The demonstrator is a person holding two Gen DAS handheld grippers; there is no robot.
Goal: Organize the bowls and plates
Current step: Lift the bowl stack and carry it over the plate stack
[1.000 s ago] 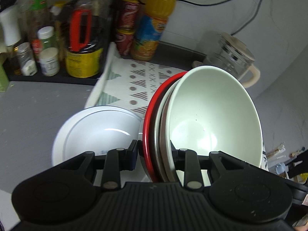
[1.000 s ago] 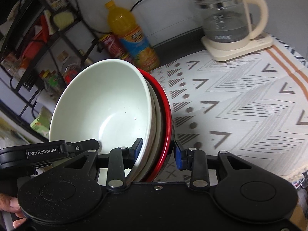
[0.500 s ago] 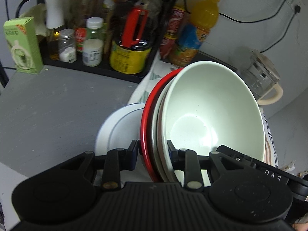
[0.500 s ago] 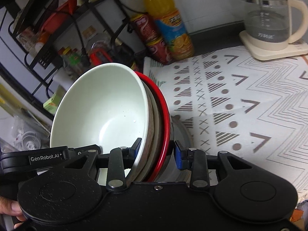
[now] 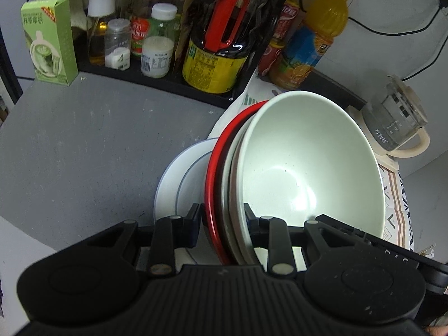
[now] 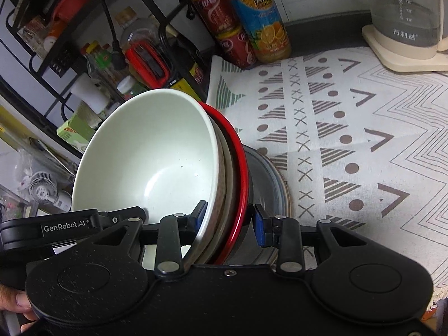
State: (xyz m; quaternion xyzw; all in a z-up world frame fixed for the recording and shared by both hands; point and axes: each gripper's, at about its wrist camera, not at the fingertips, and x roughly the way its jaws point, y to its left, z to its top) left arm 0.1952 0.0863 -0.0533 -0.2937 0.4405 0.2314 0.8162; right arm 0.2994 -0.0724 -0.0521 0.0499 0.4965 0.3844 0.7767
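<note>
Bowls (image 5: pixel 302 168) above plate rim (image 5: pixel 168 179)

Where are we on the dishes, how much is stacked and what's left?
Done: the bowls are nested into one bowl stack, pale bowl inside, red bowl outermost. In hand: both tongs, left and right, clamp the stack's rim, tilted above the white plate. Left: set the stack down.

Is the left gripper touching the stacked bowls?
Touching. The left wrist view shows the left gripper with its jaws pressed against both sides of the stacked bowls at the rims, no gap visible.
</note>
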